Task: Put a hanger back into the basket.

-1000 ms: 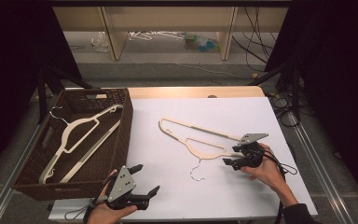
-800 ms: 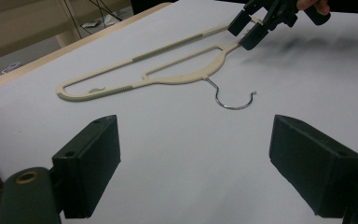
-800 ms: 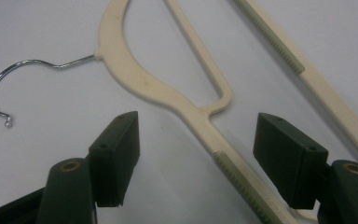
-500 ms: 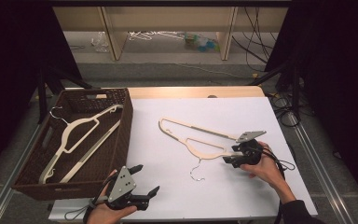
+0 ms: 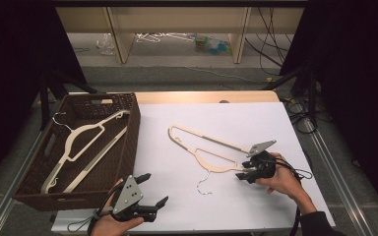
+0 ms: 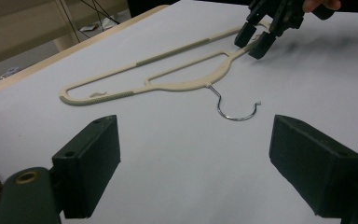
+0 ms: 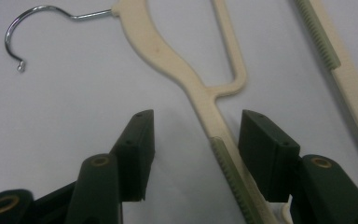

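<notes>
Right gripper view shows your right gripper (image 7: pixel 193 140) closing, jaws straddling but not yet pinching the cream hanger (image 5: pixel 211 147) near the desk's right edge, so centre its arm between the pads before squeezing; your left gripper (image 6: pixel 193 163) hangs spread.

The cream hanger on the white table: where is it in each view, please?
High view: the hanger lies mid-table, its right end at the right gripper.
Left gripper view: upper middle, the right gripper closing around its far end.
Right gripper view: its arm runs between the jaws.
Shared landmark: its metal hook.
</notes>
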`<state>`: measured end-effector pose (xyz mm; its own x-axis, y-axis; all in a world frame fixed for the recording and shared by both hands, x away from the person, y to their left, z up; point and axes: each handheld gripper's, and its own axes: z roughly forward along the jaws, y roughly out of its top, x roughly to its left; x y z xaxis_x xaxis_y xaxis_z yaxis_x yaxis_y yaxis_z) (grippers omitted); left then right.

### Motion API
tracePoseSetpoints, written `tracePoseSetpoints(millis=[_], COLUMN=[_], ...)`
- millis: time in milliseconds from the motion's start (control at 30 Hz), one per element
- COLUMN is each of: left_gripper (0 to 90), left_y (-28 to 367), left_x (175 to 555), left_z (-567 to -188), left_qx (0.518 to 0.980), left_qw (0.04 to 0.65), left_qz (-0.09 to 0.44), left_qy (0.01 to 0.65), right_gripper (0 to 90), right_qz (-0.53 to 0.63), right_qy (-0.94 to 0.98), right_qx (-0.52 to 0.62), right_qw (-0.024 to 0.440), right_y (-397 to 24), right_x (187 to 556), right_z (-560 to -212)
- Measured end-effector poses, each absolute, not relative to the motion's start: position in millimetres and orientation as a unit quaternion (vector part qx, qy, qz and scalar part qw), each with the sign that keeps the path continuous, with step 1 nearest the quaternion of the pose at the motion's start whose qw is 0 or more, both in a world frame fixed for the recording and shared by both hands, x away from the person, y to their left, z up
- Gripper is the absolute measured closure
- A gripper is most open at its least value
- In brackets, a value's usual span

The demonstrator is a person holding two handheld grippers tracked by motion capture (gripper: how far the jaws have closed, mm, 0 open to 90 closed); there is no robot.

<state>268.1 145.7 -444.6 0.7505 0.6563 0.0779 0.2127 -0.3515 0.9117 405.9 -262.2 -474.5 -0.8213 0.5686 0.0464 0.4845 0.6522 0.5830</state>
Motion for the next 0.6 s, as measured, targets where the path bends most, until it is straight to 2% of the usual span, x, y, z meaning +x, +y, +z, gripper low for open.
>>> tracePoseSetpoints(millis=[100, 367, 600], left_gripper=[16.4, 16.7, 17.0], left_y=[146, 147, 146], left_x=[268, 267, 267], left_z=[-445, -444, -445], left_qx=[0.790, 0.793, 0.796], left_qw=[0.502, 0.499, 0.496], left_qz=[0.222, 0.224, 0.221], left_qy=[0.275, 0.270, 0.266], right_gripper=[54.9, 67.2, 77.4], right_qz=[0.286, 0.246, 0.226], right_qy=[0.918, 0.952, 0.961], right_qx=[0.268, 0.182, 0.158], right_qw=[0.057, 0.031, 0.006], right_y=[-262, -255, -251], right_x=[399, 380, 374], right_z=[-472, -466, -463])
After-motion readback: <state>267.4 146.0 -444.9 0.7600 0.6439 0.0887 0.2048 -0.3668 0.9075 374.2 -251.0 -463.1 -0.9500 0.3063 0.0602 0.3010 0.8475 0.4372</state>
